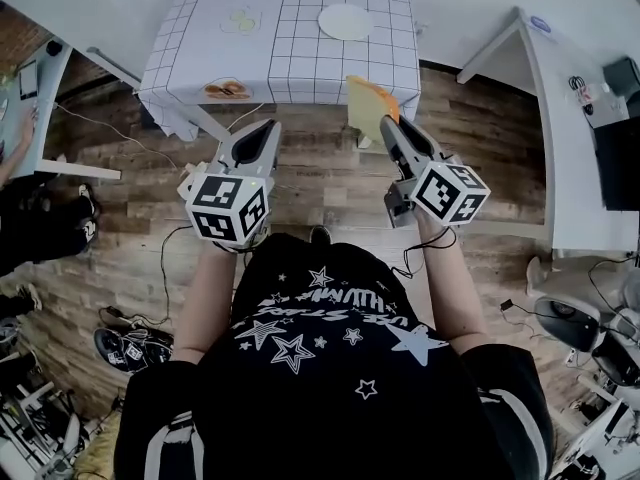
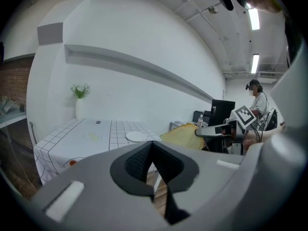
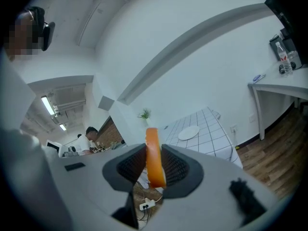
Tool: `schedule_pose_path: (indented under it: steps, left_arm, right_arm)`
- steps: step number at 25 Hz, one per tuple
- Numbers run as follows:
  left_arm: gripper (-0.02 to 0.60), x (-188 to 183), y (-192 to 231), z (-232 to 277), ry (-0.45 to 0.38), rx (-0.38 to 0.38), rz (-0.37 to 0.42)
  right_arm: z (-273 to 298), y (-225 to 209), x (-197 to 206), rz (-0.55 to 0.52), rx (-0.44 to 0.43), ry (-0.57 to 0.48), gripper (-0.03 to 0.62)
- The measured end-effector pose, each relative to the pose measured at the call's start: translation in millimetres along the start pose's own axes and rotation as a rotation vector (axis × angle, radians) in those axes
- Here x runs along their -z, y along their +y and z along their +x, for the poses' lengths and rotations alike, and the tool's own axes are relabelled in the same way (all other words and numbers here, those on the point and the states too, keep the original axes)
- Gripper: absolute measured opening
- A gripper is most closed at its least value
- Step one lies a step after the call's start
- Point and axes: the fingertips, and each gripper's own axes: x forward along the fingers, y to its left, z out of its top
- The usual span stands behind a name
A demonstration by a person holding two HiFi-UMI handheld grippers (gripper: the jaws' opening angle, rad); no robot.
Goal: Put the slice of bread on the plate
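A desk (image 1: 300, 63) under a white checked cloth stood on a wooden floor (image 1: 320, 183), and open floor lay between its near edge and the person. The right hand-held gripper (image 1: 388, 126) was clamped on the slice of bread (image 1: 368, 103). The slice stood on edge between the jaws, broad faces against the pads, projecting forward toward the desk's near edge. The plate (image 1: 345, 21) lay farther in on the desk, well apart from the slice. The left hand-held gripper (image 1: 262, 130) was closed on nothing, jaws together, beside the right one above the floor.
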Motion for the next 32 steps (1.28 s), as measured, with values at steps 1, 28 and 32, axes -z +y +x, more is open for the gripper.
schedule_pose_path:
  steps: [1,28,32]
  left_arm:
    - [0.008,-2,0,1,-0.003,-0.004,0.005]
    - [0.009,-30,68,75,-0.009,0.030,0.011]
    - [0.009,-41,89,104,-0.008,0.052,0.004]
  right_arm:
    - [1,-1,-2,0.002,-0.004,-0.004,0.100]
    - [87,-39,-23,-0.010,0.056,0.022,0.100]
    - [115,-53,-37,-0.015,0.087,0.019,0.100]
